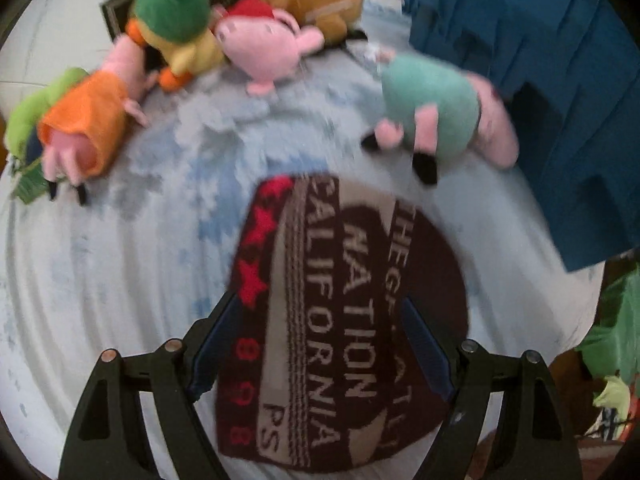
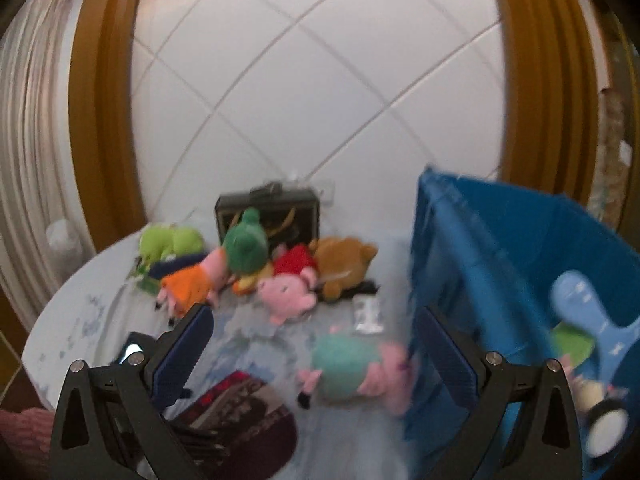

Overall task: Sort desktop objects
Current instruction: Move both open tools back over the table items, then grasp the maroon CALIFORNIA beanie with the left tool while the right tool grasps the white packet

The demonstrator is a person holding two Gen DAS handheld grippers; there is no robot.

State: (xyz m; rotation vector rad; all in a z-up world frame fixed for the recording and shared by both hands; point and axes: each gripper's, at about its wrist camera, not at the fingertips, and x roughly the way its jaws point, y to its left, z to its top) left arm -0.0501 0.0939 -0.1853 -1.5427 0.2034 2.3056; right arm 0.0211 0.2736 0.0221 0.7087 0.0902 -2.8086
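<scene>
Looks like somebody's home, probably a kid's room or living area. White tiled wall (image 2: 312,80) at 12 o'clock, wooden door frame (image 2: 104,100) at 10, curtain (image 2: 28,120) at 9, plush toys (image 2: 288,292) piled on a cloth-covered table (image 2: 80,320), blue fabric bin (image 2: 480,260) at 3.

Left wrist close above table (image 1: 100,280), right wrist seemingly higher, both facing plush toys (image 2: 286,292)

White tiled wall (image 2: 320,80), brown wooden frame (image 2: 104,100), pale curtain (image 2: 28,140) at left.
</scene>
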